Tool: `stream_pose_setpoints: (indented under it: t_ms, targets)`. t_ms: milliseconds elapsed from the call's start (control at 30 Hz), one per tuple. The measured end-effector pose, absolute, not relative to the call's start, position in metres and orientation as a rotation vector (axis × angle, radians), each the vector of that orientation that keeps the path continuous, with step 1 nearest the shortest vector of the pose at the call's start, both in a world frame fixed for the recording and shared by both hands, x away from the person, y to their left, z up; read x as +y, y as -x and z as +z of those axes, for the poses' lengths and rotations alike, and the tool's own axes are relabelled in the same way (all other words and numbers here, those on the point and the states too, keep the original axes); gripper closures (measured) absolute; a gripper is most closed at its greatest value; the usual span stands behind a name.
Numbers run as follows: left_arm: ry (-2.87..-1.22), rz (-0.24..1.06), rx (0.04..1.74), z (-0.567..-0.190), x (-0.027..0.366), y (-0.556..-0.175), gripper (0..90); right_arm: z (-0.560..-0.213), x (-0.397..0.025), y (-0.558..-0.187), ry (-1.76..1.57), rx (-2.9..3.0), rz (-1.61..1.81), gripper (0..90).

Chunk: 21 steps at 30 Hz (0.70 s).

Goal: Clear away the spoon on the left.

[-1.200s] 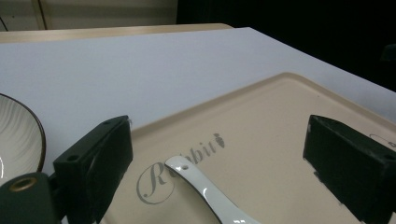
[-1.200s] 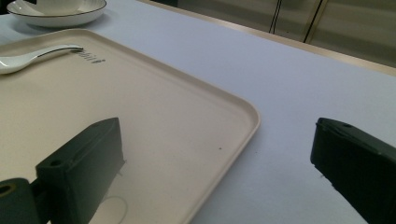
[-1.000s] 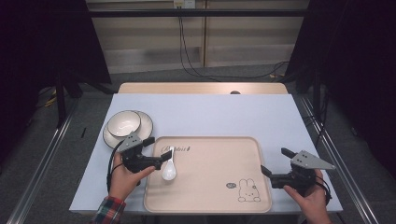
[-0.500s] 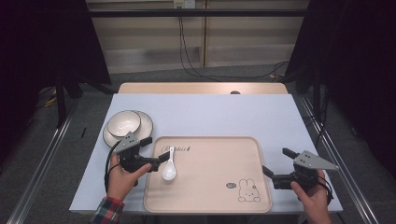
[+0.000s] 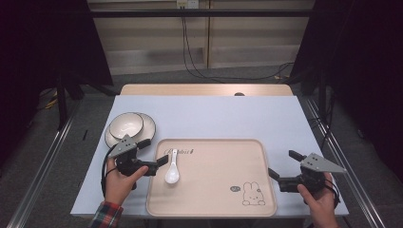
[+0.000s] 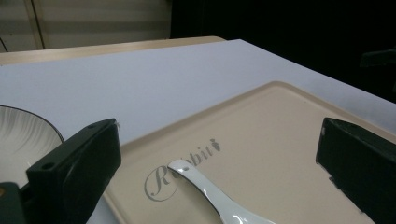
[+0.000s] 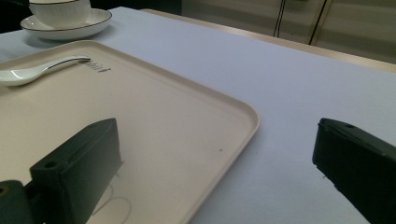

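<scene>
A white ceramic spoon [image 5: 172, 171] lies on the left part of a beige tray [image 5: 214, 185], bowl end toward me. My left gripper [image 5: 154, 151] stands open at the tray's left edge, just left of the spoon and apart from it. In the left gripper view the spoon [image 6: 210, 191] lies low between the spread jaws on the tray [image 6: 280, 126]. My right gripper [image 5: 281, 163] is open at the tray's right edge, holding nothing. In the right gripper view its jaws straddle the tray's corner [image 7: 233, 112], and the spoon [image 7: 42, 67] lies far off.
A white bowl [image 5: 126, 126] sits on a dark-rimmed plate [image 5: 148, 124] on the light blue table, behind my left gripper. The bowl [image 7: 60, 9] and plate [image 7: 93, 21] appear again at the far left of the right gripper view. A rabbit drawing [image 5: 251, 194] marks the tray's near right.
My left gripper has drawn back to the left, away from the spoon, which stays in place on the tray. The right gripper has barely shifted.
</scene>
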<state>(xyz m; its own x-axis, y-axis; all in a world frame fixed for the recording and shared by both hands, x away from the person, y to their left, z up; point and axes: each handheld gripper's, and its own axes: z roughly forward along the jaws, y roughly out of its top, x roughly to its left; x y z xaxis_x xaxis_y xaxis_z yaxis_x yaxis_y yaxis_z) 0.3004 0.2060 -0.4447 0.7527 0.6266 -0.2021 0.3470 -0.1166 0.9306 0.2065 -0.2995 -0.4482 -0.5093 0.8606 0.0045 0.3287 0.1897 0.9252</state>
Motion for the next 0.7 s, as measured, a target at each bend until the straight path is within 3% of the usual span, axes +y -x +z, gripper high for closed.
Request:
stream_pose_setpoints:
  t_ms: [700]
  targets:
    - [-1.729, 0.336, 0.727, -0.436, 0.228, -0.292, 0.1, -0.448, -0.303, -0.206, -1.124, 1.926, 1.316, 0.4]
